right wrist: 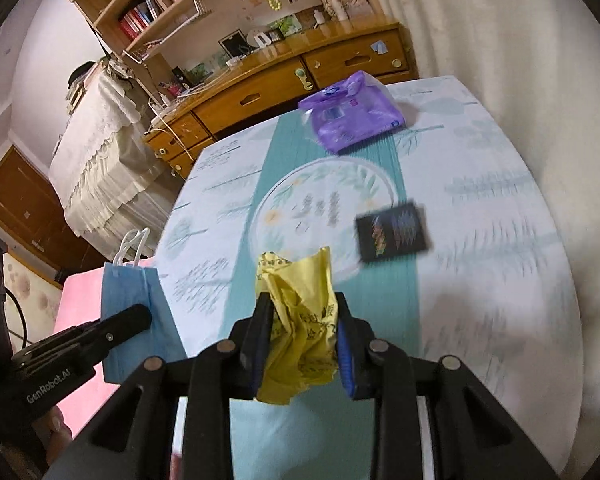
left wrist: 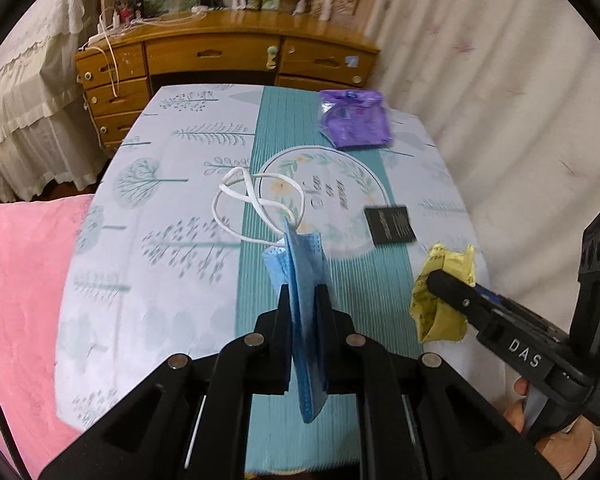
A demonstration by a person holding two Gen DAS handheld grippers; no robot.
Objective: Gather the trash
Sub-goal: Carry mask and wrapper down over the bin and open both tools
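My left gripper is shut on a blue face mask, held edge-on above the table with its white ear loops trailing forward. In the right wrist view that mask hangs at the left in the left gripper. My right gripper is shut on a crumpled yellow wrapper lifted off the table; the left wrist view shows the yellow wrapper at the right. A small black packet and a purple plastic pack lie on the table.
The table wears a pale cloth with tree prints and a teal runner. A wooden desk with drawers stands behind it. A pink cover lies at the left and a white curtain hangs at the right.
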